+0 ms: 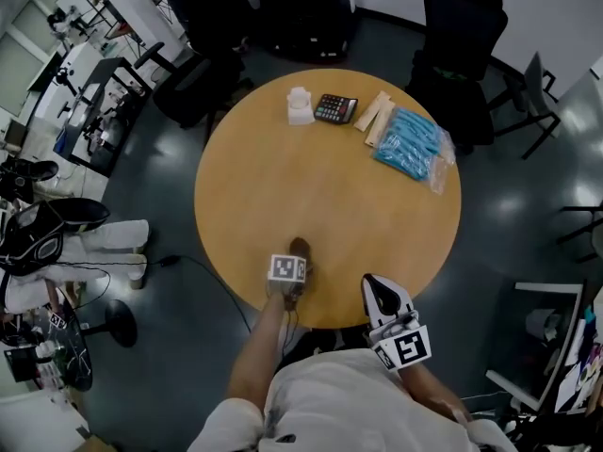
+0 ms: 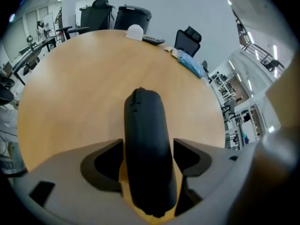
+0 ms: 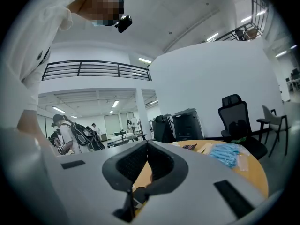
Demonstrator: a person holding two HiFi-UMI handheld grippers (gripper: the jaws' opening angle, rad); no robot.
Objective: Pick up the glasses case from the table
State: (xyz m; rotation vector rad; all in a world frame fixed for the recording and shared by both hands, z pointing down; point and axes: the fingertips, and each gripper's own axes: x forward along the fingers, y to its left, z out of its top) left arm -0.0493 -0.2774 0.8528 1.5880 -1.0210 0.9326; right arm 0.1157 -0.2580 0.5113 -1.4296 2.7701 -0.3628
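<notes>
Head view: glasses case (image 1: pixel 301 247) approx. half hidden by left gripper (image 2: pixel 148 143).

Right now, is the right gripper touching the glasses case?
Apart. The head view shows bare table between the right gripper and the glasses case.

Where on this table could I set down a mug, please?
The middle and left of the table are bare, between the case at the near edge and the calculator. The far rim is crowded: white object, calculator, blue bag.

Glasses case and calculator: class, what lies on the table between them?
Nothing: the head view shows only bare table between the glasses case and the calculator.
</notes>
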